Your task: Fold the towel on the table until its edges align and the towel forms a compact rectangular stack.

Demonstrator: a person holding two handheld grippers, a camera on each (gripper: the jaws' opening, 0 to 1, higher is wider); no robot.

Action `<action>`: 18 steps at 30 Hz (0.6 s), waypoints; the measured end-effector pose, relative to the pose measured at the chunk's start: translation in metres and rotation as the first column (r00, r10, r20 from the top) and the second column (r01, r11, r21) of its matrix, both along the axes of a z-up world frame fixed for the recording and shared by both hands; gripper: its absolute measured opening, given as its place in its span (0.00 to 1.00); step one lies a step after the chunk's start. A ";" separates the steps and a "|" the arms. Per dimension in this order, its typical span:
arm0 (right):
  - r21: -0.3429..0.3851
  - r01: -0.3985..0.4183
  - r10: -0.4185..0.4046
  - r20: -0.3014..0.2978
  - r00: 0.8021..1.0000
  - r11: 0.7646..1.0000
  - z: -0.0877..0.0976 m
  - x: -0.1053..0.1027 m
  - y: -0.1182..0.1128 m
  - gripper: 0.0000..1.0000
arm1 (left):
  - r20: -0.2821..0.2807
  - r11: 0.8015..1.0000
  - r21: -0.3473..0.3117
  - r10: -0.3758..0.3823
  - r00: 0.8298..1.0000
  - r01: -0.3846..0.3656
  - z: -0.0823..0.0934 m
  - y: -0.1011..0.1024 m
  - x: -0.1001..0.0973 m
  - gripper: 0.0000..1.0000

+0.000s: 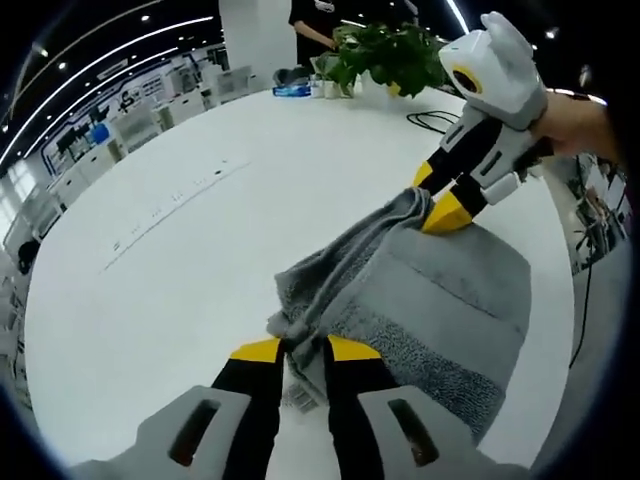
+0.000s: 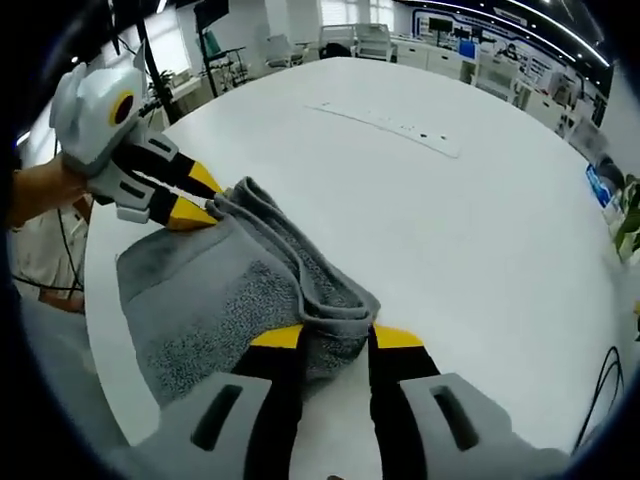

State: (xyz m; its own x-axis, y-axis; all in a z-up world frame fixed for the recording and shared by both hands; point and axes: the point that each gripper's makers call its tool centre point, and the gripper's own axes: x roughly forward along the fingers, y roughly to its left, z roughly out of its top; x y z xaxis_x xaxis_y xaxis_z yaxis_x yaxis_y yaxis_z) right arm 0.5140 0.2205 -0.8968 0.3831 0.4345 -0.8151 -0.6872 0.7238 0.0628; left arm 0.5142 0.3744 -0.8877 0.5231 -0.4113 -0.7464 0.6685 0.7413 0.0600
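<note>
- A broad white round-edged counter (image 1: 200, 230) spreads ahead of the left hand-held gripper (image 1: 305, 350), and a faint row of small dark marks (image 1: 165, 210) runs across it.
- At the counter's far edge from that hand-held gripper stands a leafy green potted plant (image 1: 385, 50), with a coiled black cable (image 1: 432, 120) lying near it.
- A person in dark clothes (image 1: 315, 25) stands behind the plant.
- Long white ceiling light strips (image 1: 100, 75) cross the dark ceiling.
- Beyond the right hand-held gripper (image 2: 335, 340), white desks and chairs (image 2: 355, 40) line the bright open room past the counter's far edge.
</note>
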 end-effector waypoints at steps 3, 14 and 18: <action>0.010 0.011 -0.011 0.007 1.000 1.000 0.004 -0.001 -0.002 0.28 | 0.006 1.000 -0.018 0.014 1.000 -0.014 0.006 0.004 0.001 0.26; 0.109 0.075 -0.081 0.057 0.995 0.991 0.027 -0.010 -0.009 0.48 | 0.076 0.982 -0.186 0.010 0.997 0.004 0.050 -0.008 -0.015 0.42; 0.124 0.073 -0.083 0.086 0.993 0.990 0.039 -0.016 -0.014 0.53 | 0.087 0.987 -0.159 -0.019 0.996 0.032 0.054 -0.006 -0.029 0.49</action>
